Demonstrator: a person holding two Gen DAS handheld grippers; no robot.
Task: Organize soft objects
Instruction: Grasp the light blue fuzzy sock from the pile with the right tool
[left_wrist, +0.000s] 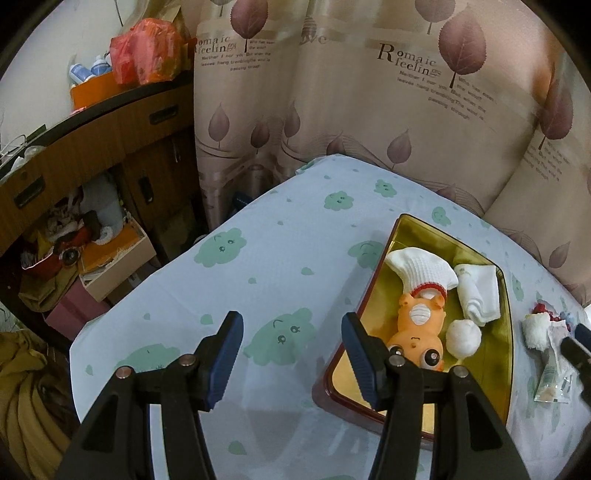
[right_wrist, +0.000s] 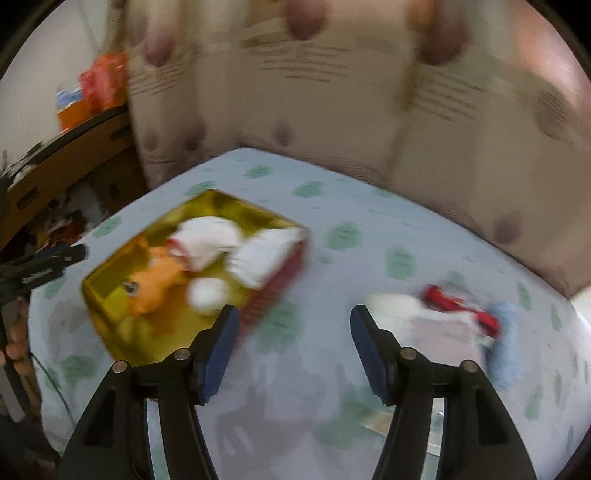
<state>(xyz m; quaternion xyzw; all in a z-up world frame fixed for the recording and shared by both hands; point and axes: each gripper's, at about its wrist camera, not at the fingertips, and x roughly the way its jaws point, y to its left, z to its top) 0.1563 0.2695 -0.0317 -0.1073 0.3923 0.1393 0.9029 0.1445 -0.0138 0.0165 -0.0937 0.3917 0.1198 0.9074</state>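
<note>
Both claws, left claw (left_wrist: 291, 354) and right claw (right_wrist: 290, 347), stood released and empty; the tin (left_wrist: 506, 295) held toys (next, seemingly, the white roll (right_wrist: 391, 308)).

Bare tablecloth (left_wrist: 207, 295) lies open left of the gold tin (left_wrist: 508, 295), whose raised walls and packed orange toy (left_wrist: 413, 328), white socks (left_wrist: 480, 291) and ball (left_wrist: 463, 338) block it, while a loose pile (right_wrist: 443, 314) crowds the right edge.

Left gripper (left_wrist: 291, 354), right gripper (right_wrist: 291, 349): jaws apart, empty.
</note>
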